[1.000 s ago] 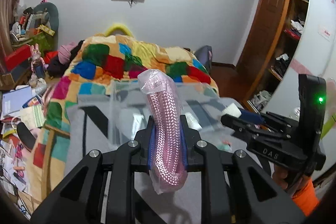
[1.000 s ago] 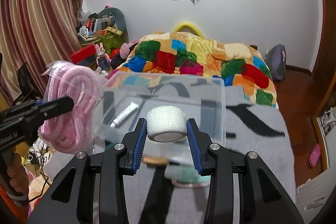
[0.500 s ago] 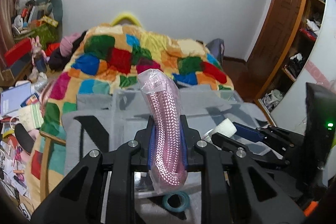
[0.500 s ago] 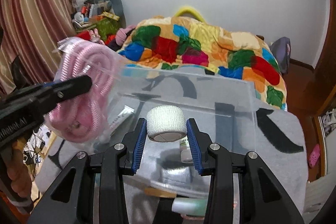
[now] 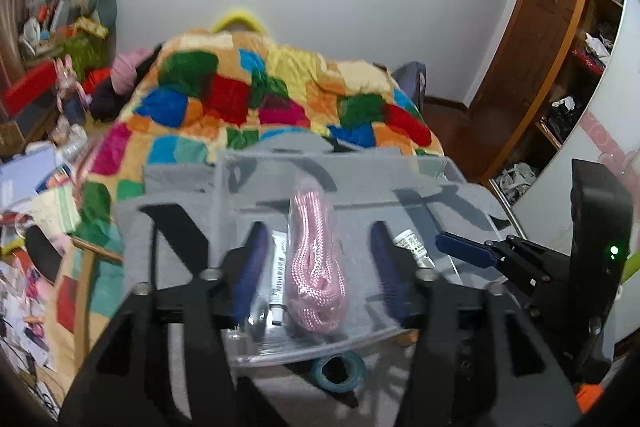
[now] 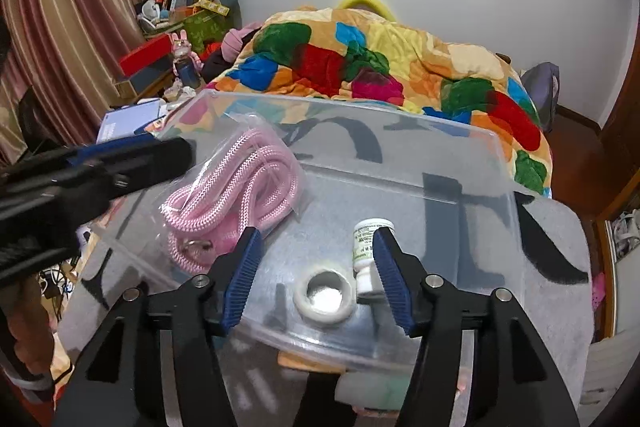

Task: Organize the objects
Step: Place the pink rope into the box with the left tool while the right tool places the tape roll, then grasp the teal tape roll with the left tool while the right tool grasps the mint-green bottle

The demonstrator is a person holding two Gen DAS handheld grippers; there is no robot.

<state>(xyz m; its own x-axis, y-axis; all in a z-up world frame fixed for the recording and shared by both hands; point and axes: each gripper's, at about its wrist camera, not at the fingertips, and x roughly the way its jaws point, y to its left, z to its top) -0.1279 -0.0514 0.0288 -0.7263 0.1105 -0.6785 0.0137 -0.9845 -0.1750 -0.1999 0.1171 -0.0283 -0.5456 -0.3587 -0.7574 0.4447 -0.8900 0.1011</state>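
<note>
Bedroom; a bed with a patchwork quilt [image 6: 384, 55] lies behind a grey cloth surface [image 6: 560, 251]. A clear plastic bin [image 6: 400, 131] sits on the cloth.

Inside the bin: pink rope in a clear bag [image 6: 236, 187] at the left side, a white tape roll [image 6: 324, 297] lying flat near the front wall, and a small white bottle [image 6: 370, 251] upright just beside the roll. The left wrist view also shows a white tube [image 5: 278, 275] lying next to the rope.

Left gripper [image 5: 318, 267]: released, jaws wide, holding nothing, the rope below and between them. Right gripper [image 6: 316, 279]: released, jaws wide, empty, above the roll and bottle.

A teal tape ring [image 5: 340, 373] lies on the cloth just outside the bin's front wall.
</note>
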